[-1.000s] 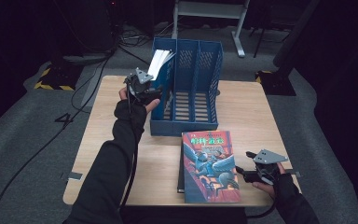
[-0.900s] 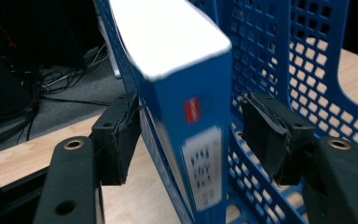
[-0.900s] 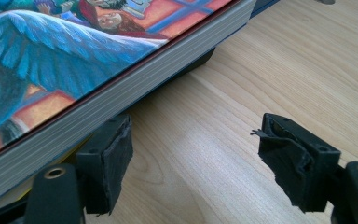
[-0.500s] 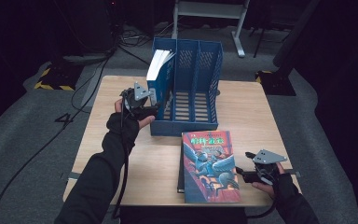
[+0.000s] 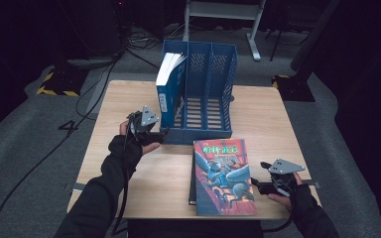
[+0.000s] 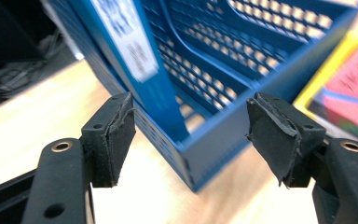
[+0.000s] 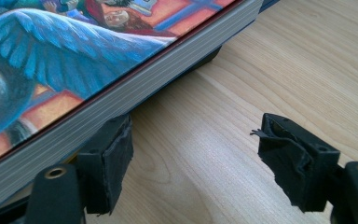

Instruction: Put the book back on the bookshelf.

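Note:
A blue book stands upright in the left slot of a blue file rack. My left gripper is low at the rack's front-left corner. Its jaws have just been opening and stand open, gripping nothing, with the rack's corner and the book's spine beyond them. A colourful book lies flat on a dark book near the table's front edge. My right gripper is open beside its right side. One pad rests by the page edge, the other over bare wood.
The rack's middle and right slots hold nothing. The wooden table has bare surface to the left, right and front-left. Cables run across the dark floor, and a metal stand is behind the table.
The left hand came down and back from the top of the blue book to the rack's front-left corner. The book now stands straighter in its slot. The right hand stayed put.

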